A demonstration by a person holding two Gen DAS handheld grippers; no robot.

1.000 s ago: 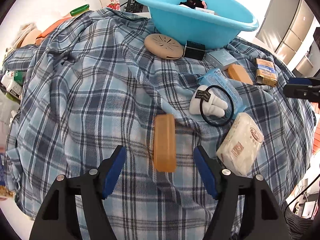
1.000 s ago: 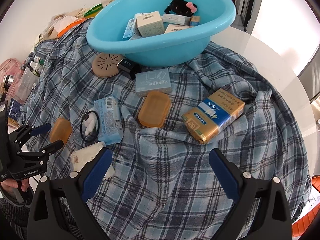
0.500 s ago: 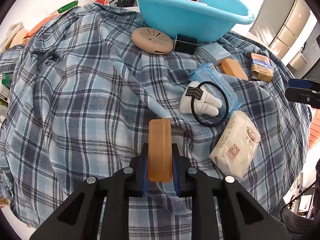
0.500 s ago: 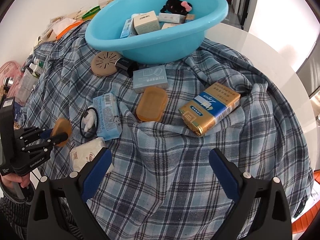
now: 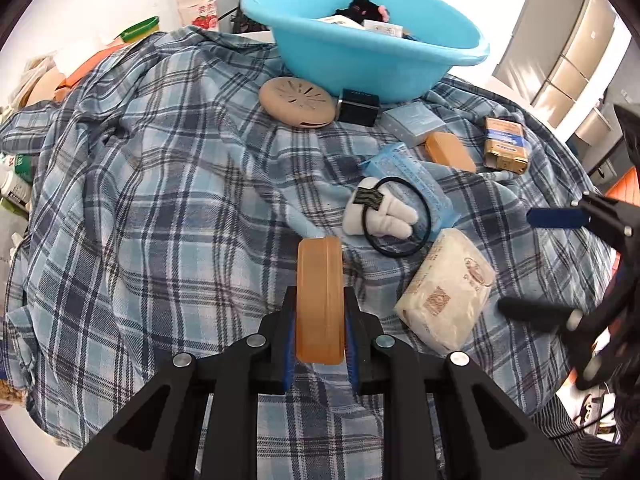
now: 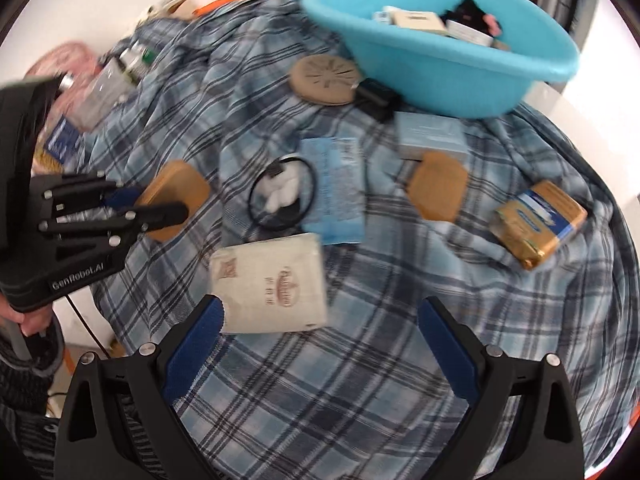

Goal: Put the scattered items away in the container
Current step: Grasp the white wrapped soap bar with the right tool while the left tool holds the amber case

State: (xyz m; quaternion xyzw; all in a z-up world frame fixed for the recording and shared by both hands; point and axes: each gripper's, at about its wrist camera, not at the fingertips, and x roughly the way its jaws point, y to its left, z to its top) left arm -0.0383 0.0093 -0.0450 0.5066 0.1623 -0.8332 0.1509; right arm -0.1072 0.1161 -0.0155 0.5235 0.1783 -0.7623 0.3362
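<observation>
My left gripper (image 5: 320, 340) is shut on an orange soap case (image 5: 320, 292), held on edge just above the plaid cloth (image 5: 160, 200); it also shows in the right wrist view (image 6: 176, 196). The blue basin (image 5: 368, 56) stands at the back with several items inside. My right gripper (image 6: 320, 344) is open and empty, just in front of a white tissue pack (image 6: 272, 284). On the cloth lie a black hair tie with a white plush (image 5: 384, 212), a light blue packet (image 5: 412, 184), a second orange case (image 5: 448, 152) and a gold pack (image 5: 504, 144).
A beige round disc (image 5: 296, 102), a black box (image 5: 358, 107) and a pale blue box (image 5: 412, 122) lie against the basin's front. A yoghurt bottle (image 5: 198, 0) and clutter stand beyond the cloth at the left. The right gripper shows at the right edge (image 5: 560, 220).
My left gripper closed on the orange soap case and lifted it on edge. My right gripper swung left and closer, toward the white tissue pack.
</observation>
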